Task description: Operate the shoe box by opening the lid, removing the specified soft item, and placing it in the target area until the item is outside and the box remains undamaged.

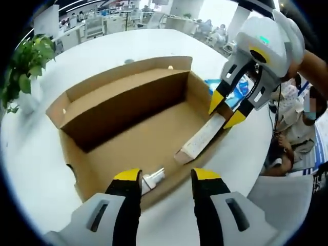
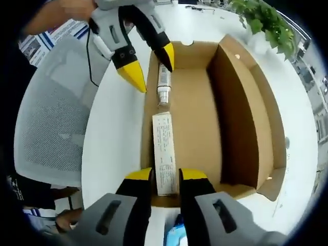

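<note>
We see an open brown cardboard shoe box [image 1: 154, 128] lying on a white round table [image 1: 31, 169], its lid [image 1: 123, 100] folded back and standing upright along the far long side. In the left gripper view, the left gripper [image 1: 166, 177] rises from the bottom with its 2 yellow-tipped jaws spread apart over the near wall of the box, grasping nothing. Just between those jaws, inside the box against the near wall, lies a white tube [image 1: 154, 179] with a cap.

A long, flat, pale carton [image 1: 201, 139] lies in the box along the right-hand wall. The right gripper [image 1: 226, 110] comes in from the upper right, its 2 yellow tips straddling the far end of that carton; we cannot tell from here whether they press on it.

In the right gripper view, the right gripper [image 2: 165, 177] shows its jaws set close on either side of the near end of the pale carton [image 2: 165, 152], touching its edges, so it appears gripped. The carton runs away from the camera along the box's left wall [image 2: 148, 102]. Beyond its far end lies the white tube [image 2: 163, 84], nearly in line with it. The left gripper [image 2: 152, 66] hangs over that tube from the top, jaws apart, 1 tip outside the box wall and 1 inside.

A leafy green plant [image 1: 28, 64] stands on the table beyond the box. A white mesh chair [image 2: 48, 118] sits beside the table.
</note>
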The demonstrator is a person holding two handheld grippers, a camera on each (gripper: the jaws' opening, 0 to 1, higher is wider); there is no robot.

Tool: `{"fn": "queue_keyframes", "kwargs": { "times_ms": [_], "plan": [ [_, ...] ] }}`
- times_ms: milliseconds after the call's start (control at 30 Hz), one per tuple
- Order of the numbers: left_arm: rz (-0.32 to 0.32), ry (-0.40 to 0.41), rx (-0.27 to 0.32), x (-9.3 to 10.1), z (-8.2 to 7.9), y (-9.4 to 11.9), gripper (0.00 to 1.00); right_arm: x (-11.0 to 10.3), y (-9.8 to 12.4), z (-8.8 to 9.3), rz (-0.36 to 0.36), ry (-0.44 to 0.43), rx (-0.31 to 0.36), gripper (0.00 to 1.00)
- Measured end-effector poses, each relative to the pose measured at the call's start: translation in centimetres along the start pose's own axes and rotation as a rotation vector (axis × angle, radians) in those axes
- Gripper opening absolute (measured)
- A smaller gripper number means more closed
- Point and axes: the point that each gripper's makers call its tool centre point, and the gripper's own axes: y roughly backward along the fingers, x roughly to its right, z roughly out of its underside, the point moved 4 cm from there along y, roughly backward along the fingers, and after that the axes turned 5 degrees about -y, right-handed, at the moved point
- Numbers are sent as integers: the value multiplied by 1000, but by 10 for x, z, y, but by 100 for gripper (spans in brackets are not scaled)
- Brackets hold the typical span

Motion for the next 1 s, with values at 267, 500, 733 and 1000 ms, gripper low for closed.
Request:
{"fn": "queue_keyframes", "kwargs": {
  "times_ms": [267,500,733,1000],
  "plan": [
    [-1,-2,-5,-1,0,-1,39,3,-12,3,-15,33,-35,17],
    [5,3,-8,-1,0,-1,39,5,-25,3,-33,35,-51,17],
    [14,5,-7,0,0,-1,38,8,-35,3,-31,30,-63,18],
    [22,8,-9,1,4,0,38,8,-36,3,-30,20,-65,17]
  ]
}}
